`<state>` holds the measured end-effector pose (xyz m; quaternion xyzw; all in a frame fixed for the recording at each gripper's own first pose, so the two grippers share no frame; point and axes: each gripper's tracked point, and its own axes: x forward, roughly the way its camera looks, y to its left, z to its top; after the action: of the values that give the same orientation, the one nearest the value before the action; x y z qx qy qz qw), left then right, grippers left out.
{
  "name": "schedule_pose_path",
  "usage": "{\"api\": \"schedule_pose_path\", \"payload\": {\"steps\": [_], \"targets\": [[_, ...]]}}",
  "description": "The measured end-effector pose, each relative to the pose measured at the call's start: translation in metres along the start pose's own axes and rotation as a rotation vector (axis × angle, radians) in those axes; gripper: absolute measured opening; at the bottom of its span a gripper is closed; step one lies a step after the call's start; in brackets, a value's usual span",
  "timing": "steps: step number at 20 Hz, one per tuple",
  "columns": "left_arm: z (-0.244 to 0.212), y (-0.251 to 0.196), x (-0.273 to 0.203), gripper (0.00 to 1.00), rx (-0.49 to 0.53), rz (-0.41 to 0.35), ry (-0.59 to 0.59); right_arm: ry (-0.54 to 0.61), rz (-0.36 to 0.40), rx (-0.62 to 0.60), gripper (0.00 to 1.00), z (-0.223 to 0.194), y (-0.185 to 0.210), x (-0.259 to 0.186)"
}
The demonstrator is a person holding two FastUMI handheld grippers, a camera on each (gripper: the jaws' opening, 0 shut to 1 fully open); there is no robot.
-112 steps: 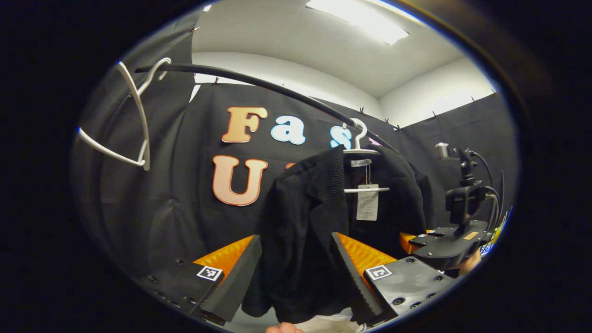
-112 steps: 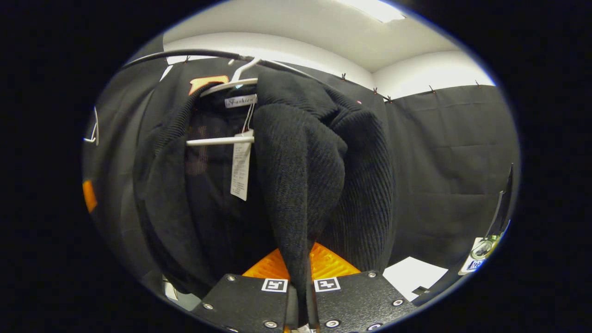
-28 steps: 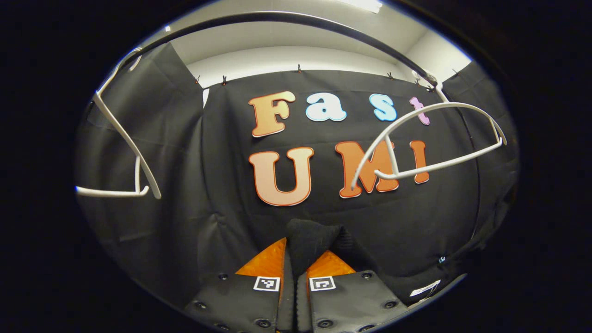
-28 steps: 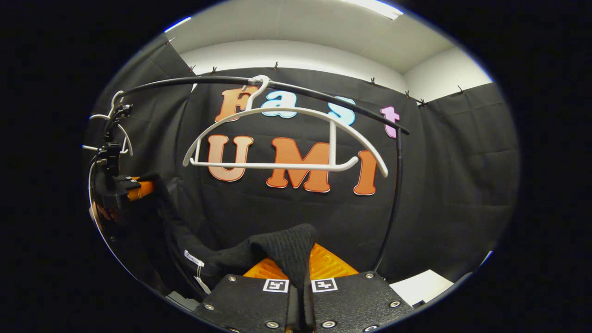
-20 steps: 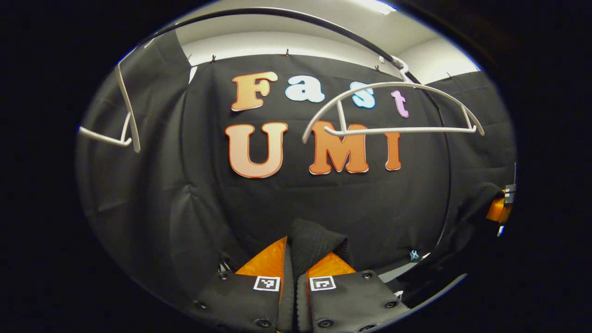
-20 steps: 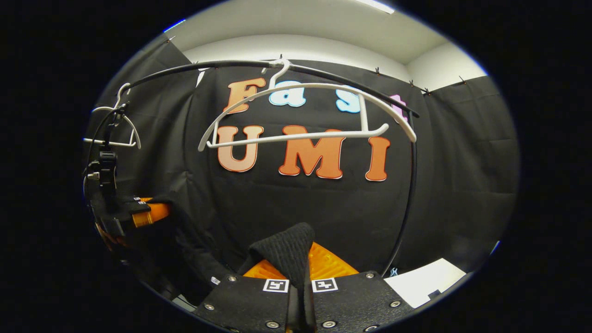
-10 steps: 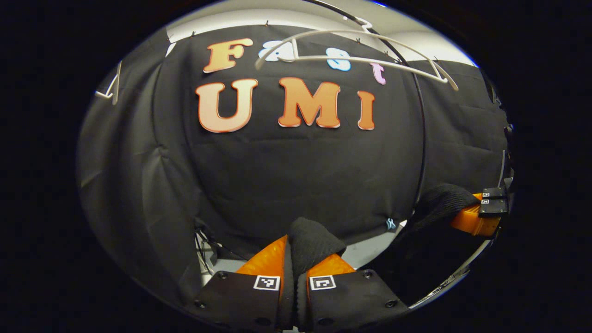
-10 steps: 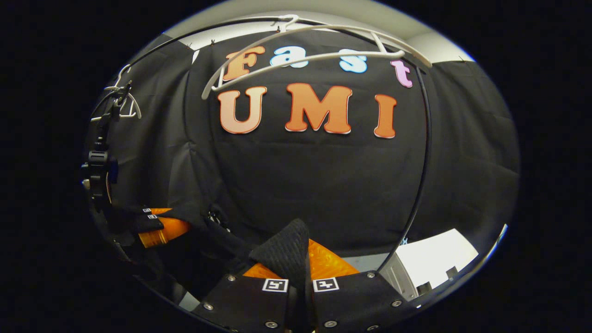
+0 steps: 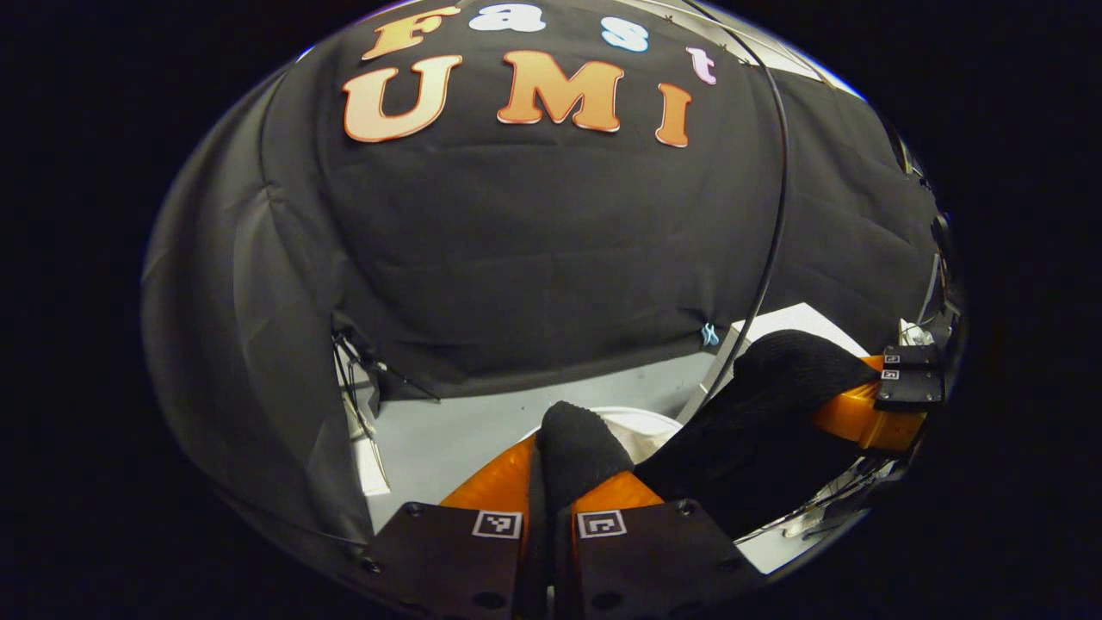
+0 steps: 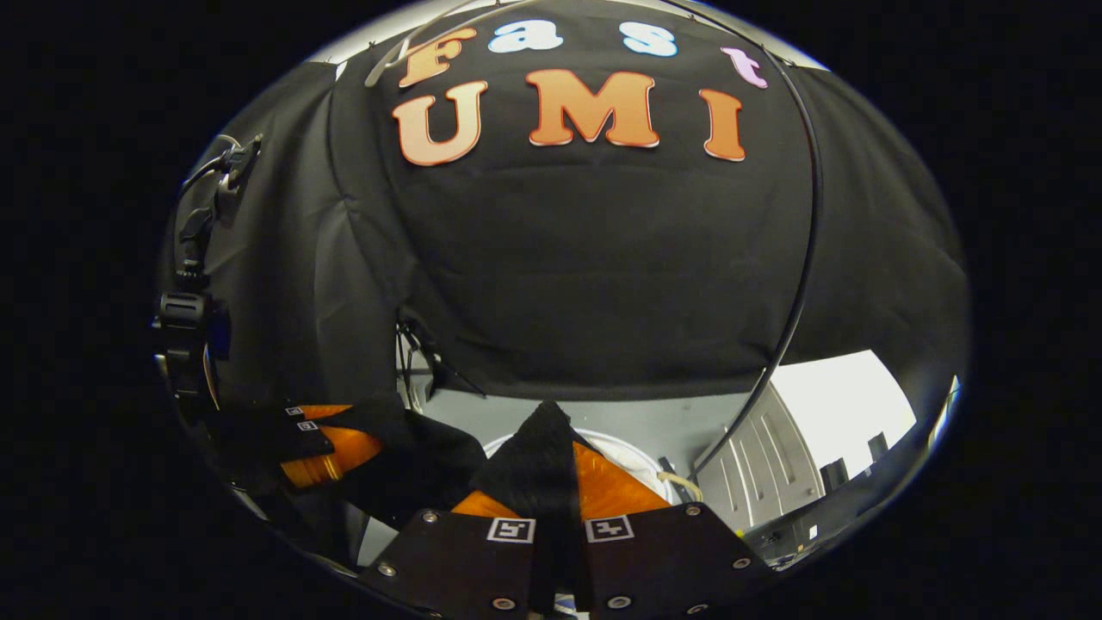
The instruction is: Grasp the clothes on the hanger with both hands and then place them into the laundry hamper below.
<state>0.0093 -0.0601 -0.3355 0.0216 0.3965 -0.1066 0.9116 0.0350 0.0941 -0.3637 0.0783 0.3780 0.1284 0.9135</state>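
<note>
My left gripper (image 9: 547, 482), at the bottom centre of the left gripper view, is clamped on a fold of the black knit garment (image 9: 758, 413). My right gripper (image 10: 551, 491), at the bottom centre of the right gripper view, is clamped on another fold. The garment hangs between them, above the white hamper (image 10: 628, 461) in the lower centre of the frame.

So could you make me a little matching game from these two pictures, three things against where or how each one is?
Things:
1. left claw
2. black garment
3. white hamper

States:
A. low down, beyond the fingers
B. shut on a fold of knit fabric
C. slung between the two claws

Pairs: 1-B, 2-C, 3-A
</note>
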Motion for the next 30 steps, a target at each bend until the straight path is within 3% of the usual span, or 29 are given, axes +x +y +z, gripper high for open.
{"api": "schedule_pose_path", "payload": {"steps": [8, 14, 16, 18, 20, 21, 22, 23, 24, 25, 26, 27, 28, 30], "targets": [[-0.053, 0.007, 0.013, 0.10, -0.090, 0.002, 0.162, 0.123, 0.008, 0.026, 0.10, -0.047, -0.003, 0.012], [-0.065, 0.022, 0.012, 0.12, -0.100, 0.033, 0.194, 0.169, -0.003, 0.043, 0.11, -0.068, -0.008, 0.012], [-0.073, 0.024, 0.012, 0.14, -0.110, 0.031, 0.217, 0.192, -0.004, 0.051, 0.14, -0.077, -0.006, 0.013], [-0.081, 0.023, 0.011, 0.27, -0.114, 0.028, 0.238, 0.225, -0.001, 0.052, 0.21, -0.091, -0.006, 0.013], [-0.088, 0.026, 0.010, 0.22, -0.109, 0.036, 0.259, 0.250, 0.005, 0.052, 0.28, -0.102, -0.004, 0.010], [-0.090, 0.030, 0.010, 0.39, -0.097, 0.049, 0.272, 0.251, 0.016, 0.062, 0.33, -0.104, -0.001, 0.009], [-0.094, 0.032, 0.008, 0.49, -0.080, 0.059, 0.280, 0.252, 0.033, 0.077, 0.38, -0.105, 0.002, 0.008], [-0.095, 0.035, 0.009, 0.66, -0.064, 0.070, 0.282, 0.251, 0.040, 0.089, 0.36, -0.108, 0.005, 0.006], [-0.096, 0.036, 0.009, 0.83, -0.054, 0.073, 0.281, 0.252, 0.029, 0.094, 0.41, -0.108, 0.002, 0.008], [-0.098, 0.033, 0.011, 1.00, -0.057, 0.076, 0.284, 0.257, 0.016, 0.093, 0.55, -0.109, -0.001, 0.007], [-0.097, 0.031, 0.010, 1.00, -0.063, 0.075, 0.286, 0.263, 0.005, 0.094, 0.68, -0.111, -0.004, 0.009], [-0.098, 0.029, 0.009, 1.00, -0.072, 0.076, 0.288, 0.269, 0.000, 0.095, 0.73, -0.113, -0.006, 0.009], [-0.099, 0.029, 0.010, 1.00, -0.080, 0.077, 0.290, 0.276, 0.000, 0.099, 0.87, -0.116, -0.005, 0.009], [-0.099, 0.031, 0.008, 0.99, -0.082, 0.079, 0.291, 0.283, -0.004, 0.100, 0.93, -0.120, -0.005, 0.006]]}}
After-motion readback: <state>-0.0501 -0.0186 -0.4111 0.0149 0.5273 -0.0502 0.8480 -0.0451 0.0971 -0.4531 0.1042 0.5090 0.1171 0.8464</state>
